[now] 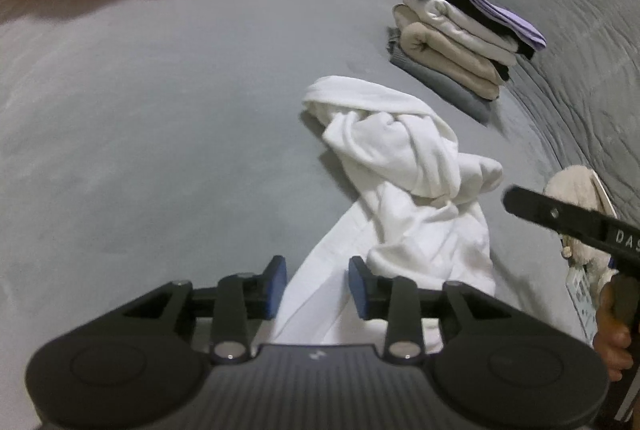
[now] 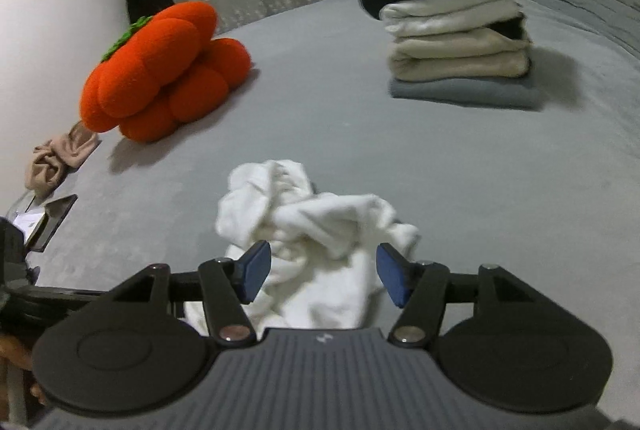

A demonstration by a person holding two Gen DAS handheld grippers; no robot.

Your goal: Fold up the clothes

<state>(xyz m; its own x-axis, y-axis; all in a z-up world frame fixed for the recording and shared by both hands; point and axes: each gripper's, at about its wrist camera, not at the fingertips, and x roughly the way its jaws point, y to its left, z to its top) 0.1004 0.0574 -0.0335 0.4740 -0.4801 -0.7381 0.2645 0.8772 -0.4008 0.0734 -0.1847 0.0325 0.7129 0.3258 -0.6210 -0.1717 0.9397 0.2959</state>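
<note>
A crumpled white garment [image 1: 404, 186] lies in a twisted heap on the grey bed [image 1: 160, 110]; it also shows in the right wrist view [image 2: 308, 230]. My left gripper [image 1: 317, 284] is open, its blue pads on either side of the garment's near flat part, just above it. My right gripper [image 2: 323, 272] is open, its pads on either side of the heap's near end. The right gripper's black finger [image 1: 560, 216] shows at the right edge of the left wrist view.
A stack of folded clothes [image 2: 452, 26] stands at the back right of the bed [image 2: 360, 134]; it also shows in the left wrist view [image 1: 460, 42]. An orange pumpkin cushion [image 2: 160, 70] sits at the left. A beige cloth [image 2: 60, 158] and a dark tablet [image 2: 52, 222] lie at the left edge.
</note>
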